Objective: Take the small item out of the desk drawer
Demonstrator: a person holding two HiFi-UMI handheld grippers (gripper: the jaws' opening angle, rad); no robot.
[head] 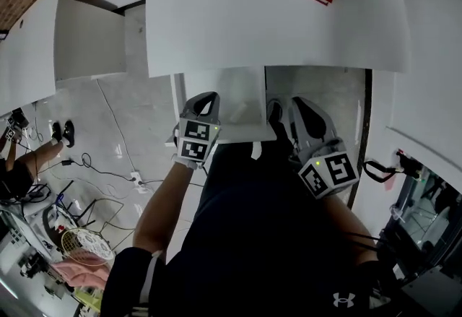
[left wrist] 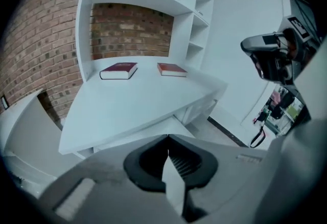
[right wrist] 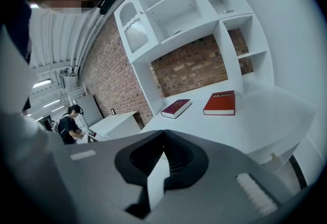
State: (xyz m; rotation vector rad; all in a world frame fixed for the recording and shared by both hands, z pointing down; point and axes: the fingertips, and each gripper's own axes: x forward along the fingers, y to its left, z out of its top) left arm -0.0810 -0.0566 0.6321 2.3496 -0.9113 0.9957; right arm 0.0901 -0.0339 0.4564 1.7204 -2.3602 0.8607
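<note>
Below the desk [head: 245, 34], left claw [head: 205, 99] and right claw [head: 283, 107] pressed together, empty. Drawer [head: 232, 117] apparently between them, nearer left claw; item unseen.

Each unit has a grey moulded shell: left gripper [head: 204, 97], right gripper [head: 287, 103]. The fingers [left wrist: 104, 179] are lined with black ribbed pads [left wrist: 186, 164]. Each body carries a marker cube [head: 196, 141] with black-and-white squares and a small green lamp [head: 316, 162]. The person wears a dark short-sleeved shirt [head: 260, 236] with a white logo [head: 343, 300].
</note>
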